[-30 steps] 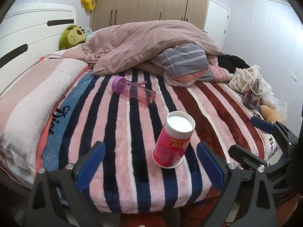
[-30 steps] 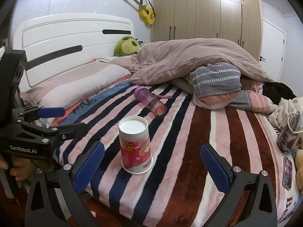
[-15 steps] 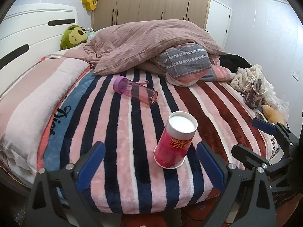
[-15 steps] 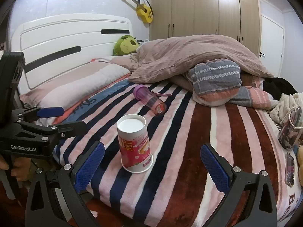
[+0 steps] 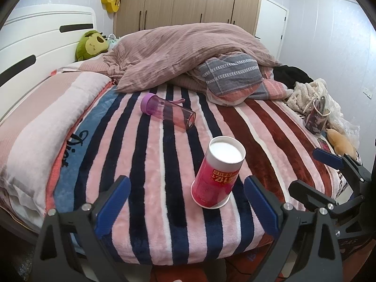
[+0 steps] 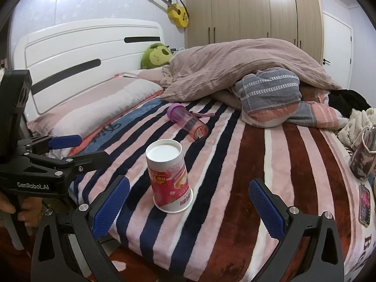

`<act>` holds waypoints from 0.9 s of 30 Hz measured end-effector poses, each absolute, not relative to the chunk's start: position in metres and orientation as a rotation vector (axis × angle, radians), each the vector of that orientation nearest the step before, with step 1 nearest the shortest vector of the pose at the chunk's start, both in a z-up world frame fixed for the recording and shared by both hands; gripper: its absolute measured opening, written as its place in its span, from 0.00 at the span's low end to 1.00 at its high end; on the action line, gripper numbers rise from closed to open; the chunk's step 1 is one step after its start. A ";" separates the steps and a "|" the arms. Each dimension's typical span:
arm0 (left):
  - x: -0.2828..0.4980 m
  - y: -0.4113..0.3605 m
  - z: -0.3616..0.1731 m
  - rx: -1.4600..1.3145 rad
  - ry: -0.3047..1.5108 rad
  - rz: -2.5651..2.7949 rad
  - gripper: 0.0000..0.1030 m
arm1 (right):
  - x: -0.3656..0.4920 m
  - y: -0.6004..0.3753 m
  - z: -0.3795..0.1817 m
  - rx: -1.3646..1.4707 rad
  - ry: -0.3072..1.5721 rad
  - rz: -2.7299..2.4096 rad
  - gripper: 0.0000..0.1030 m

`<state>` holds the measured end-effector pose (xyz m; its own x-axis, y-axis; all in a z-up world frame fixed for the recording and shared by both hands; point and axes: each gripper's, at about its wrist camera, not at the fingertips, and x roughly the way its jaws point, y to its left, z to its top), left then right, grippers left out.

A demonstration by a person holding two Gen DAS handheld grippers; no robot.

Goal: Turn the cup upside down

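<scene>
The jaws of both grippers are spread wide, with nothing held between them. The left gripper (image 5: 186, 203) is seen low at the near edge of a striped blanket (image 5: 150, 164), and the right gripper (image 6: 189, 208) is held at the same edge, just to the right of it. A pink and white paper cup (image 5: 218, 175) is stood upside down on the blanket, its wide rim pressed into the fabric and its white base turned upward. The cup is placed ahead of both grippers, apart from every blue finger pad. Beyond the cup, a purple-lidded bottle (image 5: 168, 114) is laid on its side. Farther behind the cup, a rumpled pink duvet (image 5: 188, 51) is heaped, and a green plush toy (image 5: 91, 44) is set by the white headboard (image 5: 35, 44).
</scene>
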<state>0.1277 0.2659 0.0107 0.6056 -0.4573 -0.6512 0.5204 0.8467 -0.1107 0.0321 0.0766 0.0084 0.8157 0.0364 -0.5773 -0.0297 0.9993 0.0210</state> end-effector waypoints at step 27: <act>0.123 0.268 0.009 0.089 0.723 -0.567 0.93 | 0.027 0.079 0.010 0.033 0.615 0.046 0.99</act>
<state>0.1227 0.2683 0.0094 0.6072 -0.4600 -0.6478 0.5199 0.8466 -0.1139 0.0267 0.0792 0.0098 0.8156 0.0526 -0.5762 -0.0331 0.9985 0.0443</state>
